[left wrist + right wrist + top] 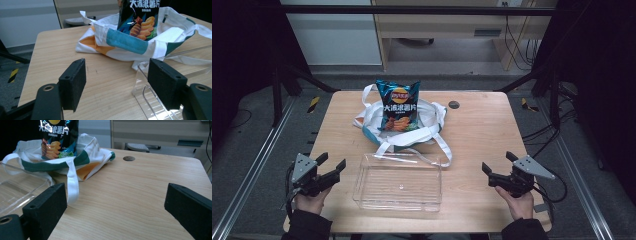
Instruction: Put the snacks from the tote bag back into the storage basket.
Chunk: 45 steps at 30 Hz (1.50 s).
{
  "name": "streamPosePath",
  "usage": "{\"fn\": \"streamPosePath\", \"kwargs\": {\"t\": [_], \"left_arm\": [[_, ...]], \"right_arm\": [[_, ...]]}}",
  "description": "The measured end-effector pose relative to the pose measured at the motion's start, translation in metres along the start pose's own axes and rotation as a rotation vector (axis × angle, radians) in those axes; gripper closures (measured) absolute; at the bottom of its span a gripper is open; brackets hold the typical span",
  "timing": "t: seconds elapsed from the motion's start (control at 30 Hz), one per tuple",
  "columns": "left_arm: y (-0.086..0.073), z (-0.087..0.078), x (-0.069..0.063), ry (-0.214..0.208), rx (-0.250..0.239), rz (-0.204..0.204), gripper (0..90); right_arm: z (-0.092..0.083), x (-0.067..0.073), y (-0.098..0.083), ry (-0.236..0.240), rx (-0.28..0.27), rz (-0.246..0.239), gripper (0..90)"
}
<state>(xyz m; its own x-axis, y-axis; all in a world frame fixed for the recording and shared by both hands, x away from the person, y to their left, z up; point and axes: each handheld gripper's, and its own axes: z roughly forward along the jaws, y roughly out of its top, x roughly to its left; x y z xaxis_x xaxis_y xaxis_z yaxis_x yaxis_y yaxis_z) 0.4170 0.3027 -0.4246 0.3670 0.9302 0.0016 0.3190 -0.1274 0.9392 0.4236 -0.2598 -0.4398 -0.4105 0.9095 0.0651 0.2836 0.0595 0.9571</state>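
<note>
Clear plastic tray (398, 182) between spread, empty left tongs (332, 164) and right tongs (498, 163), touching neither.

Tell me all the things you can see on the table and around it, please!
chip bag: one, dark blue with orange chips pictured, standing in the tote bag
tote bag: one, white with teal and orange patches, far middle of the table
clear tray: one, see-through plastic, empty, near middle of the table
table: one, light wood, small round hole near the far edge
left gripper: one, black, jaws open, near left edge
right gripper: one, black, jaws open, near right side
</note>
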Motion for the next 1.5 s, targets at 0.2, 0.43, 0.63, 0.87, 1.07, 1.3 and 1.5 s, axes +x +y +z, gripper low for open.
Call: {"fn": "streamPosePath", "kwargs": {"t": [0.2, 0.43, 0.63, 0.87, 1.07, 1.3, 1.5], "left_arm": [[0.002, -0.003, -0.001, -0.004, -0.013, 0.0, 29.7], [0.005, -0.004, -0.002, -0.024, -0.015, 0.001, 29.2], [0.009, -0.005, -0.004, -0.033, -0.02, 0.001, 28.7], [0.017, -0.005, -0.004, -0.041, -0.03, -0.001, 27.4], [0.026, -0.005, -0.007, -0.055, -0.039, 0.005, 26.7], [0.036, -0.001, -0.01, -0.072, -0.027, 0.01, 25.2], [0.045, 0.005, -0.012, -0.089, -0.024, 0.022, 25.2]], "right_arm": [[-0.001, 0.0, 0.0, 0.001, -0.004, 0.0, 4.6], [-0.001, 0.0, 0.001, 0.0, -0.005, 0.0, 4.6], [-0.002, 0.003, 0.003, -0.003, -0.011, -0.022, 4.6], [0.001, 0.006, 0.005, 0.008, -0.005, -0.047, 4.8], [0.004, 0.007, 0.006, 0.009, -0.004, -0.055, 4.8], [0.005, 0.008, 0.007, 0.009, -0.004, -0.062, 4.7], [0.006, 0.009, 0.006, 0.011, 0.004, -0.064, 4.8]]}}
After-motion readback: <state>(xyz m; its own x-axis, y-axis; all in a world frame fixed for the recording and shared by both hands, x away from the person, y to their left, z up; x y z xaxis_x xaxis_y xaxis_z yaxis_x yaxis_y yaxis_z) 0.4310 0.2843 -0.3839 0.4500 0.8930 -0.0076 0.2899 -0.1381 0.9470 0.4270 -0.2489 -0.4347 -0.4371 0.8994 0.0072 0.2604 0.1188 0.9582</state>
